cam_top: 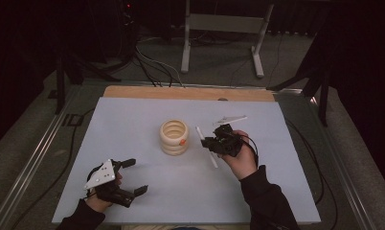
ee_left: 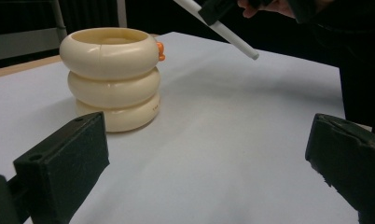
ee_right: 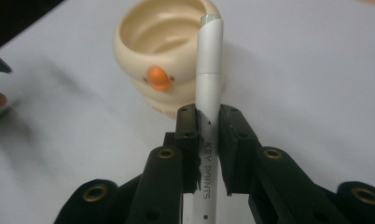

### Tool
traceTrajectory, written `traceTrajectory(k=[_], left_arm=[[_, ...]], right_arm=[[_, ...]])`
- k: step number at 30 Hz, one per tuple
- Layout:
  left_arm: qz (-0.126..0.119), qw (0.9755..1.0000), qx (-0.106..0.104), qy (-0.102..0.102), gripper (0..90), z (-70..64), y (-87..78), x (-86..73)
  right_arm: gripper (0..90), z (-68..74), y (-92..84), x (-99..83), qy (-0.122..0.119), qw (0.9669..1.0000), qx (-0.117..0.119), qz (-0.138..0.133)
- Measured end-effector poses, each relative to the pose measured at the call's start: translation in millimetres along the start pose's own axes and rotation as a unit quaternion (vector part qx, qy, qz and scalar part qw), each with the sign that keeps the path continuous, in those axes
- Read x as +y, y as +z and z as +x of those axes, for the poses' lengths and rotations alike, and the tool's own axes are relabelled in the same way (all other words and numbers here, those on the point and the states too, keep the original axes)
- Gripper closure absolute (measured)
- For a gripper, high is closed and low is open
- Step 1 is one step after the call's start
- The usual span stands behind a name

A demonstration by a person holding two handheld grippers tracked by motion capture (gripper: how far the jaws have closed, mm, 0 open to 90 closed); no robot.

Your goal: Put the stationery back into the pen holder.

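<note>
While the right gripper [ee_right: 208, 122] clamps a smooth white pen [ee_right: 208, 93] printed "KEY POINTS" between its black padded jaws, the pen hangs above the pale blue mat [cam_top: 147, 191], just at three o'clock of the holder. That glossy cream holder [cam_top: 174, 137], three stacked rounded rings with an orange beak, stands mid-mat. At seven o'clock of it, the left gripper [cam_top: 134, 176] rests with jaws wide apart, holding nothing.

The left gripper [ee_left: 209, 158] holds its two black jaws wide apart above the pale table [ee_left: 232, 121], nothing between them. Just beyond stands a cream ringed pot [ee_left: 112, 77] (orange knob at its side); a white pen [ee_left: 223, 30] hangs top right.
</note>
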State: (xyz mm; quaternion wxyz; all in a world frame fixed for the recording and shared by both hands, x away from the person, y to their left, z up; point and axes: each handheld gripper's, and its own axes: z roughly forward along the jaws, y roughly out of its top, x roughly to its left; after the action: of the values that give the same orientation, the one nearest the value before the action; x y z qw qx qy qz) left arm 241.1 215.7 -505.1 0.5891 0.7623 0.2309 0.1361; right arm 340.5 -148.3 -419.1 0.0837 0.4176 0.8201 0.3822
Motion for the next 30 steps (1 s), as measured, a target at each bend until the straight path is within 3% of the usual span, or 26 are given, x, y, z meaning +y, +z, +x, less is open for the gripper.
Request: traceTrajectory(k=[10, 30], left_arm=[[-0.004, 1.0000, -0.002, 0.002, 0.0, -1.8, -0.3, 1.9], [-0.003, 1.0000, -0.001, 0.002, 0.0, -2.0, -0.6, 1.9]], right_arm=[[78.4, 7.7, -3.5, 7.2, -0.024, 0.9988, 0.016, -0.040], [78.4, 18.5, 0.7, 29.2, -0.012, 0.9954, 0.043, -0.085]])
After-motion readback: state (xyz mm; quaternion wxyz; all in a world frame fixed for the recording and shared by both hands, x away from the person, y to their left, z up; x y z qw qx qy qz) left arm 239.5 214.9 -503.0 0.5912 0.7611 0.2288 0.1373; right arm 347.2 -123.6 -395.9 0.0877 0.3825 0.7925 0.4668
